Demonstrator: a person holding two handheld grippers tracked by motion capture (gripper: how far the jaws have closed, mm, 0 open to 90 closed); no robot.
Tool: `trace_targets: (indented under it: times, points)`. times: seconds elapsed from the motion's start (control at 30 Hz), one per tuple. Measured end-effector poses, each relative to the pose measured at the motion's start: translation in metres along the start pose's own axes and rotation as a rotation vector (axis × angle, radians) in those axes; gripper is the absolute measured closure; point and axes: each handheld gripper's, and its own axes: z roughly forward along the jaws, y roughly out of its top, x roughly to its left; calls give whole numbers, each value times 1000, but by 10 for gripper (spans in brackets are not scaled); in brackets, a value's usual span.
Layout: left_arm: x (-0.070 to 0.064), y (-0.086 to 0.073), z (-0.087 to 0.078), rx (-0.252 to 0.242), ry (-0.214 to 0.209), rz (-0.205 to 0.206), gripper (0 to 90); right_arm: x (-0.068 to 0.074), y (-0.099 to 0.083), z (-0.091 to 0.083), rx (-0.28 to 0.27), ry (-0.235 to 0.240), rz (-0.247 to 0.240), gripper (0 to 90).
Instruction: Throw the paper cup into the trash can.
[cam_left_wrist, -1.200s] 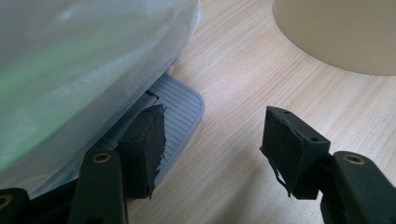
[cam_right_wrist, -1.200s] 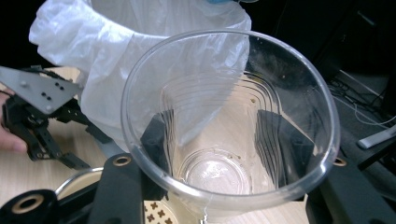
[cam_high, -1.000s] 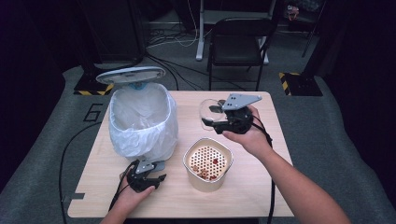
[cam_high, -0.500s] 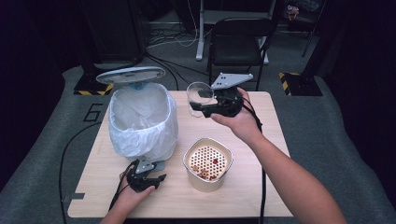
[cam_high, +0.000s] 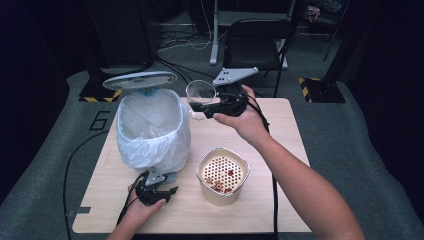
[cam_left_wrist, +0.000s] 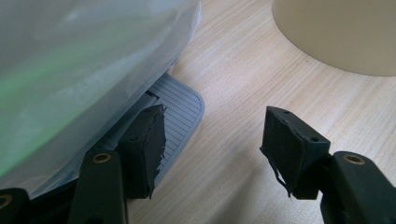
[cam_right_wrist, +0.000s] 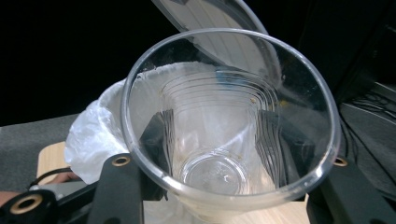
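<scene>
- My right tool (cam_high: 202, 107) is clamping the clear plastic cup (cam_high: 201, 93), one jaw pressing on each side of its wall, as the right gripper view is showing; the cup is hanging in the air above the far part of the tabletop (cam_high: 280, 150), tilted with its mouth facing back along the tool.
- The lined bin (cam_high: 150, 127) is standing just to the left of the cup, its lid (cam_high: 140, 80) raised and its white liner gaping open; I am judging that the coming move is turning on this: the bin's mouth is lying left of and below the cup, so the cup is needing to travel leftward over the rim. My right hand (cam_high: 242, 120) is the nearer one by far.
- The beige container with the perforated insert (cam_high: 222, 175) is sitting near the front of the tabletop, holding a few small bits on the holes, well apart from the cup.
- My left tool (cam_left_wrist: 212, 140) is resting low at the bin's foot, jaws apart and gripping nothing, one jaw lying on the grey ribbed pedal (cam_left_wrist: 180, 105).
</scene>
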Motion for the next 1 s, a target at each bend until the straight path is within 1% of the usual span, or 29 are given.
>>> trace_targets:
  times: [0.2, 0.23, 0.33, 0.37, 0.4, 0.47, 0.53, 0.57, 0.6, 0.77, 0.83, 0.87, 0.97, 1.0]
  points:
    - [0, 0, 0, 0, 0, 1, 392, 2, 4, 15, -6, 37, 9, 473]
    - [0, 0, 0, -7, -5, 16, 392, 3, 4, 17, -10, 43, 9, 473]
    - [1, 0, 0, -7, -3, 20, 392, 6, 5, 24, -9, 57, 14, 473]
    - [0, 0, 0, -2, -3, 9, 392, 7, 6, 27, -5, 61, 15, 473]
    - [1, 0, 0, -8, -4, 18, 392, 8, 6, 30, -3, 64, 12, 472]
    - [1, 0, 0, -7, -5, 20, 392, 11, 7, 34, -2, 70, 13, 473]
    - [0, 0, 0, 4, 1, -1, 392, 13, 7, 39, -11, 78, 7, 473]
    - [0, 0, 2, -27, 4, 5, 392, 15, 7, 41, -12, 79, 8, 473]
    - [0, 0, 2, -22, 5, 9, 392, 16, 7, 43, -12, 80, 10, 473]
    - [0, 0, 2, -26, 6, 9, 392, 22, 7, 60, -19, 92, 14, 473]
    - [-1, 0, 2, -26, 5, 6, 392, 24, 7, 64, -12, 98, 24, 473]
    - [-1, 0, 2, -26, 5, 6, 392, 25, 6, 70, -9, 100, 24, 473]
    - [0, -1, 2, -26, 2, 2, 392, 26, 6, 75, -10, 100, 22, 472]
    - [0, -1, 1, -15, 1, 0, 392, 27, 5, 77, -11, 100, 25, 472]
